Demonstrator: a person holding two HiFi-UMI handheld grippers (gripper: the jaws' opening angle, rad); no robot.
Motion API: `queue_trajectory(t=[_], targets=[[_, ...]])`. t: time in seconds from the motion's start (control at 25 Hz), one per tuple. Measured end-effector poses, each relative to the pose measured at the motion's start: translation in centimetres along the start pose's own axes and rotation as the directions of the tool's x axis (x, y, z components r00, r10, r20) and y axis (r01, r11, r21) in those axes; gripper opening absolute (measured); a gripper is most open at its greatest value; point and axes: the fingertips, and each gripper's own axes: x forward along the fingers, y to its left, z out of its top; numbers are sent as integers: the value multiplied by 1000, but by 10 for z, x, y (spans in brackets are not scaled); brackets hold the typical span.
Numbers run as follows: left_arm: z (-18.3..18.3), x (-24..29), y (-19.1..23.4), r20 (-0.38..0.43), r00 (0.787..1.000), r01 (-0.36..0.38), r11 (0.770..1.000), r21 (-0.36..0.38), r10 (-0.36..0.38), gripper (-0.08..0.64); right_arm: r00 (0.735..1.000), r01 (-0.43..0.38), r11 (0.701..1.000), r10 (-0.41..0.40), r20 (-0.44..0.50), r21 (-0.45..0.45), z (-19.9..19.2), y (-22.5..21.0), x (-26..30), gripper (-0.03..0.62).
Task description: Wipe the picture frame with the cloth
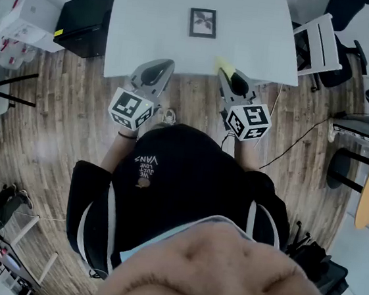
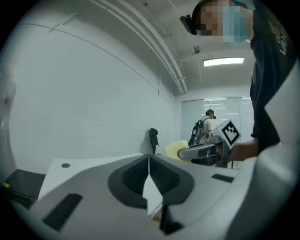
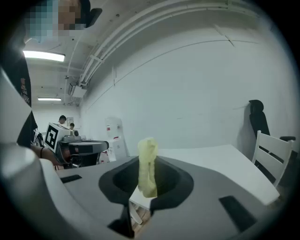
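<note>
**Two grippers at the near edge, cloth in the right one**

Head view: both tools are raised over the brown wood-plank floor (image 1: 196,105), their tips pointing toward 12 o'clock at the near edge of the white rectangular surface (image 1: 258,26). The left gripper (image 1: 165,65) sits at about 11 o'clock from the person's dark shirt, and the right gripper (image 1: 226,73) at about 1 o'clock. A pale yellow soft cloth (image 1: 223,66) pokes out of the right gripper's tip, just over the surface's edge. The small dark rectangular picture frame (image 1: 203,23) lies flat on the surface at 12 o'clock, well apart from both grippers and the cloth. A black box (image 1: 86,20) stands on the floor at 10 o'clock, and a white slatted chair (image 1: 319,38) at 2 o'clock.

Left gripper view: the fingers (image 2: 132,174) are pressed together along a thin seam with nothing between them. At 2 o'clock the right gripper (image 2: 183,153) shows side-on with the yellow cloth (image 2: 173,149) at its tip. The white surface (image 2: 79,165) stretches away at 10 o'clock.

Right gripper view: the fingers (image 3: 121,182) pinch the bunched yellow cloth (image 3: 147,164), which stands upright out of them. The left gripper (image 3: 104,146) hangs at 9 o'clock. The surface (image 3: 211,157) runs toward 3 o'clock, where the white chair (image 3: 274,154) stands.
</note>
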Motion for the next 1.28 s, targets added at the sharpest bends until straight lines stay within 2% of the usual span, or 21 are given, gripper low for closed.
queue_trajectory(t=[0.2, 0.96, 1.28], targets=[[-2, 5, 11, 2, 1000, 11, 1000, -9, -11, 17, 1000, -9, 1000, 9, 6, 15, 0, 2, 11, 67], [-17, 24, 59, -19, 990, 138, 990, -29, -139, 18, 992, 126, 990, -128, 15, 63, -1, -3, 50, 67], [-28, 43, 67, -40, 987, 151, 987, -57, -154, 18, 989, 145, 988, -145, -2, 62, -3, -19, 62, 67]])
